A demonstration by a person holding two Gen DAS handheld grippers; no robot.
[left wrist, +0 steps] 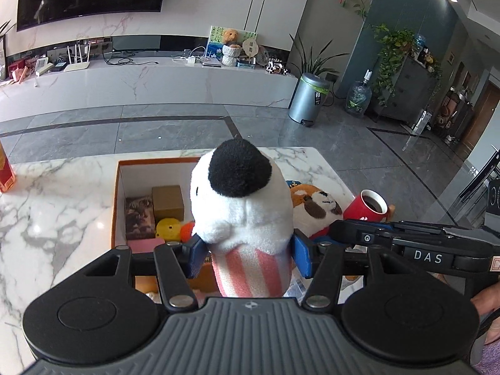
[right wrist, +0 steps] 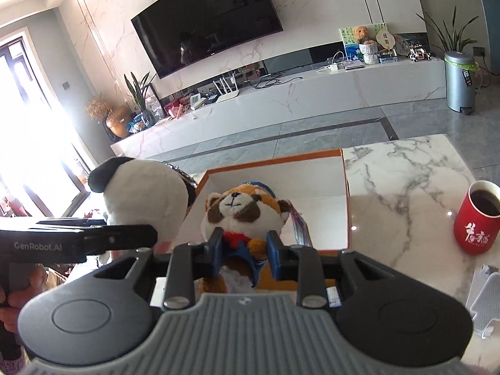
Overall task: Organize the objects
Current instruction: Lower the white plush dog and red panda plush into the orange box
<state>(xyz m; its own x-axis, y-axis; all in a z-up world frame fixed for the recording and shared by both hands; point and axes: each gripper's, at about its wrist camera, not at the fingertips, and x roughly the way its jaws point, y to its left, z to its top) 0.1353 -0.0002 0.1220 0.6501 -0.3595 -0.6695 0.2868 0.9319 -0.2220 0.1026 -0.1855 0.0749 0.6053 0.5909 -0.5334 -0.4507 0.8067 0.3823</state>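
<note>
My left gripper (left wrist: 247, 254) is shut on a white plush toy (left wrist: 243, 206) with a black ear and a pink-striped body, held above the near edge of an orange-rimmed open box (left wrist: 116, 193). The box holds a brown carton (left wrist: 167, 201), a picture card (left wrist: 139, 217), a yellow duck (left wrist: 170, 229) and a pink item (left wrist: 145, 245). My right gripper (right wrist: 243, 250) is shut on an orange, brown and white plush animal (right wrist: 242, 211), held over the box (right wrist: 343, 181). That animal shows in the left wrist view (left wrist: 315, 207), and the white plush shows in the right wrist view (right wrist: 140, 193).
A red mug (left wrist: 370, 207) full of dark drink stands on the marble table (left wrist: 56, 206) to the right of the box; it also shows in the right wrist view (right wrist: 476, 222). An orange container (left wrist: 5, 172) stands at the table's far left. A white object (right wrist: 486, 297) lies at the right edge.
</note>
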